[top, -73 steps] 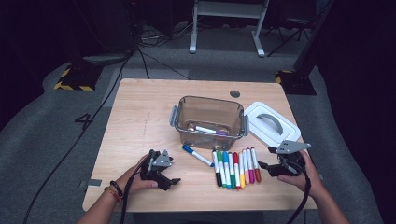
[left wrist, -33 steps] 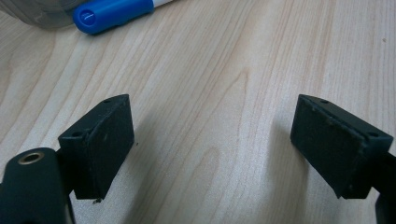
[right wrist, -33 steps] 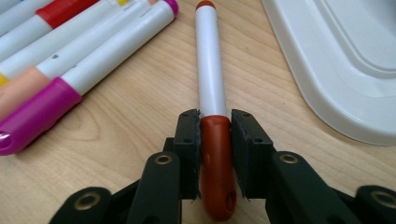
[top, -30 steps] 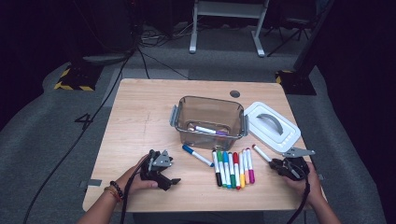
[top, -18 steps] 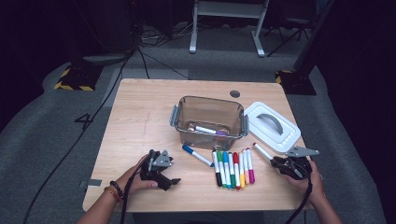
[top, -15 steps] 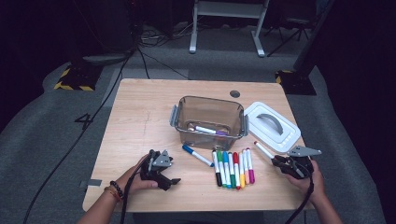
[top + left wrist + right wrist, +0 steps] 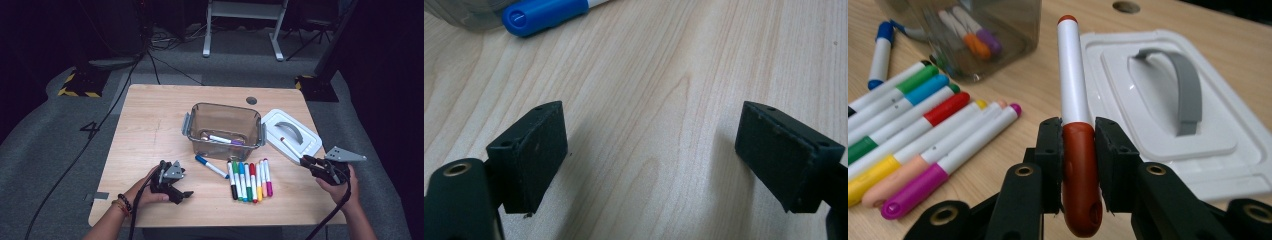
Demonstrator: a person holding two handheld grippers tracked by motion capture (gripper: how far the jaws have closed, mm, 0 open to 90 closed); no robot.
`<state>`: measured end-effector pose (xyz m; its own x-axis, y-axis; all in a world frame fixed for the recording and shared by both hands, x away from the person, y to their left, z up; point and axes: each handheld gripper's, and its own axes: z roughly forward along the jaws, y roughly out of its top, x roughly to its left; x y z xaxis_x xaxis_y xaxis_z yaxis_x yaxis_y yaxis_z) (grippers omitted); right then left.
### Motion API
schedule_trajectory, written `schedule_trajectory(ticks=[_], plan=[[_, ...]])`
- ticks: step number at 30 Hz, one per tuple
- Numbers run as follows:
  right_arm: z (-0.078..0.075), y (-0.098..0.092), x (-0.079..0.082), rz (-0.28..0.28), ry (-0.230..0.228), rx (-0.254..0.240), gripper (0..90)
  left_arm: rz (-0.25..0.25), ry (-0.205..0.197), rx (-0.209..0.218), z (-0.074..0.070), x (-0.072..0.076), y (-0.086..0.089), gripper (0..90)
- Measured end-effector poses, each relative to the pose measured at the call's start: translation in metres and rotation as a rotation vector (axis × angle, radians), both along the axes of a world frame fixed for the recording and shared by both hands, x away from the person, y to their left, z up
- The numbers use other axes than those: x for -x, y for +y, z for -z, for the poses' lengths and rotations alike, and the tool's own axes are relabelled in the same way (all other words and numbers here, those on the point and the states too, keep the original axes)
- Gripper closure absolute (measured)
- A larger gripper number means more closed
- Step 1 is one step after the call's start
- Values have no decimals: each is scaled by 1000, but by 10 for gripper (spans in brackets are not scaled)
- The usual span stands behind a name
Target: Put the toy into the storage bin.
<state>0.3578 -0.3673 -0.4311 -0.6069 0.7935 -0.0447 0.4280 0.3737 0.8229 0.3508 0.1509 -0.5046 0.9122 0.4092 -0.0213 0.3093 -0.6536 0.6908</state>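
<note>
Your right gripper [image 7: 1079,145] is clamped on the red-capped marker [image 7: 1074,100], held up near the table's [image 7: 150,120] right edge, just beside the white lid [image 7: 292,132]. Your left gripper [image 7: 649,160] rests on bare wood near the front edge, its 2 jaws apart around nothing, the blue marker [image 7: 544,15] lying ahead.

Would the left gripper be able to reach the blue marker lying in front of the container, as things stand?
Probably yes: the left gripper is empty, jaws apart, and only bare table lies between it and the blue marker.
</note>
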Motion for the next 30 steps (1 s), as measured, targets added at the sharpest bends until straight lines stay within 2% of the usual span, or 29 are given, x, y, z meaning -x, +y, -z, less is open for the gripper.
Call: schedule_trajectory(ticks=[2,3,9,11,12,16,21,30], plan=[[-6,0,-1,-5,-16,2,737,0,0,0,0,0,0,139],[-17,2,-2,-21,-46,-1,737,0,0,0,0,0,0,139],[-42,11,-10,-52,-105,4,737,0,0,0,0,0,0,139],[-46,13,-12,-60,-113,1,737,1,0,0,0,0,0,139],[-54,19,-16,-80,-129,2,737,0,0,0,0,0,0,139],[-66,32,-23,-125,-142,13,737,1,0,0,0,0,0,138],[-80,59,-34,-206,-154,30,737,1,-1,0,0,0,0,138],[-91,96,-54,-286,-145,43,737,1,0,0,0,0,0,138]])
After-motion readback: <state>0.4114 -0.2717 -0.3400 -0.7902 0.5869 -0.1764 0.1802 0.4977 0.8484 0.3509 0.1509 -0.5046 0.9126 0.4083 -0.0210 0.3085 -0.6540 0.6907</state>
